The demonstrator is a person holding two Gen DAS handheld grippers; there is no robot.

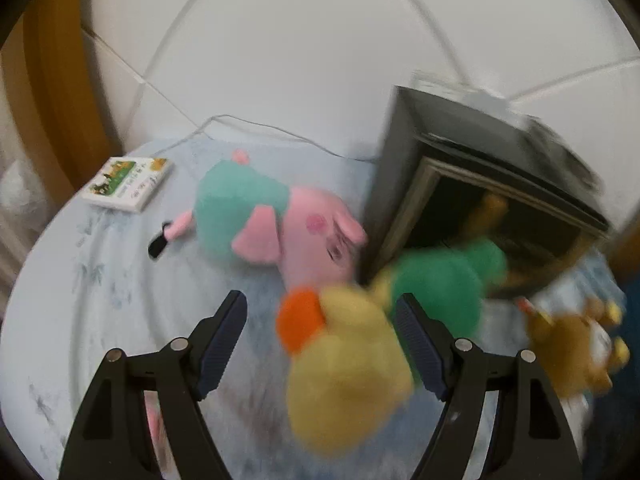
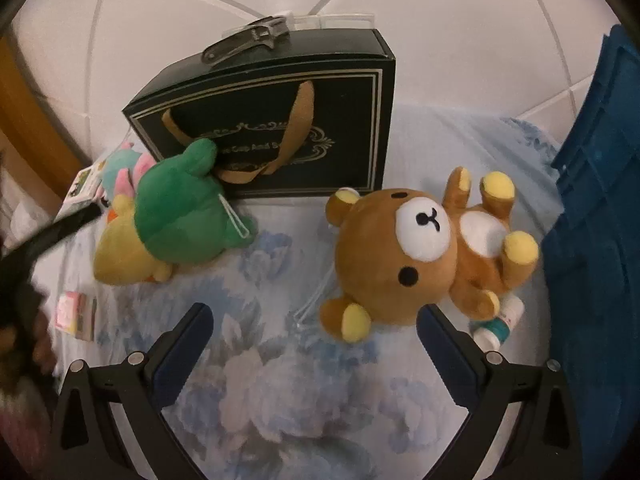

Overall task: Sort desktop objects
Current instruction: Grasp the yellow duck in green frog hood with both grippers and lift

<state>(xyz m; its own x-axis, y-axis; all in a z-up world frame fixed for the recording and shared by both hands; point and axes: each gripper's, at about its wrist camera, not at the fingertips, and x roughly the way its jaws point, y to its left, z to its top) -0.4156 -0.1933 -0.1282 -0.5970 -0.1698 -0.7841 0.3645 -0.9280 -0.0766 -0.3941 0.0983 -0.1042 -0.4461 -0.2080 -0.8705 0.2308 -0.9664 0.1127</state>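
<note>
A yellow duck plush (image 1: 348, 368) with an orange beak and a green body lies on the floral blue cloth covering the tabletop (image 1: 100, 280). In the left wrist view it sits at lower centre, blurred, its yellow head between the spread fingers of the left gripper (image 1: 322, 332) and up against the right-hand finger; whether the other finger touches it cannot be told. The left jaws stand wide and clamp nothing. In the right wrist view the same duck lies at centre left, its green end touching the front of a black gift box (image 2: 280, 120).

The box stands upright at upper centre of that view, edged with pale lines, with tan ribbon handles and gold ornamental lettering that reads partly as "Cup And S…"; the rest is covered. A metal clip-like object (image 2: 244, 42) rests on its top.

A brown bear plush (image 2: 424, 248) lies on its back at centre right, just ahead of the right gripper (image 2: 314, 320), whose jaws are wide apart and hold nothing. A small white and teal bottle (image 2: 500, 324) lies against the bear's lower side. A blue crate (image 2: 600, 200) fills the right edge.

In the left wrist view a pink pig plush (image 1: 280, 220) in a teal dress lies at centre, its snout near the box. A small picture book (image 1: 128, 182) with unreadable print lies at left.
</note>
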